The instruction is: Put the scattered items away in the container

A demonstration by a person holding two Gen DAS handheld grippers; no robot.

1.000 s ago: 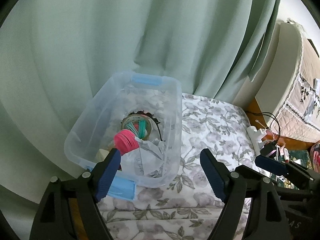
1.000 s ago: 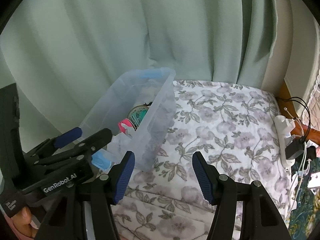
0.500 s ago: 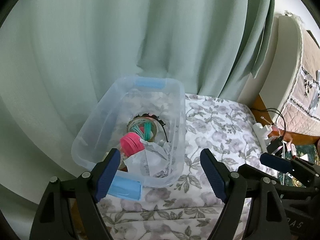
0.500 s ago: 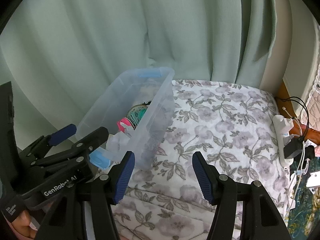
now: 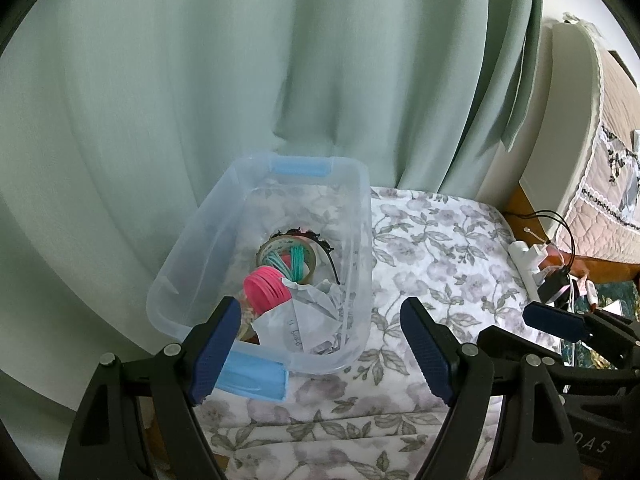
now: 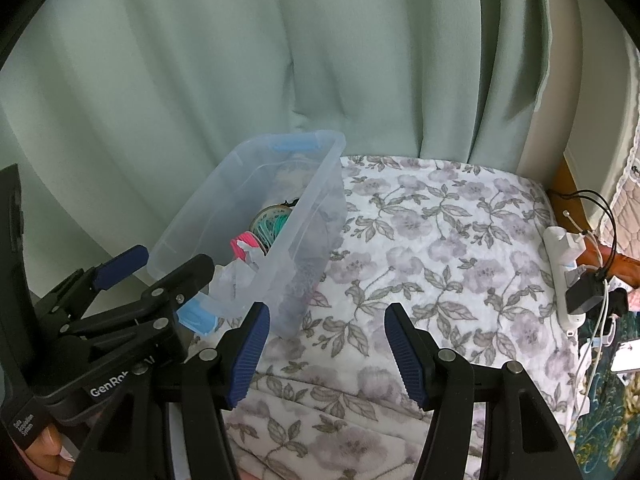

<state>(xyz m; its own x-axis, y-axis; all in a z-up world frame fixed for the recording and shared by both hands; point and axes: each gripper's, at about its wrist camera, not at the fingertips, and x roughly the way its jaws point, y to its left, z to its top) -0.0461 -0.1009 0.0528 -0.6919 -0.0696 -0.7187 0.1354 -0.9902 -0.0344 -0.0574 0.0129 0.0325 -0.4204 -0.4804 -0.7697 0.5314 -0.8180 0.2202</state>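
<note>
A clear plastic bin (image 5: 362,240) (image 6: 304,216) with blue handle clips stands on the floral cover by the curtain. Inside lie a jar with a pink lid (image 5: 267,288) (image 6: 242,245), a tape roll wound with teal bands (image 5: 290,258) (image 6: 272,222), crumpled white paper (image 5: 308,316) (image 6: 236,276) and a dark hair item (image 5: 324,244). My left gripper (image 5: 324,344) (image 6: 154,266) hovers open over the bin's near end, nothing between its fingers. My right gripper (image 6: 326,350) stands open and empty above the cover, just right of the bin; one blue fingertip (image 5: 554,320) shows in the left wrist view.
Green curtains (image 5: 280,80) hang close behind the bin. A white power strip (image 6: 560,264) with a black adapter and cables lies at the cover's right edge. A padded headboard (image 5: 600,140) stands at far right. A hand (image 6: 48,456) grips the left tool.
The left wrist view has shifted slightly, so the bin sits a little lower and further right in it. Both grippers stay open and empty; the bin's contents lie unchanged.
</note>
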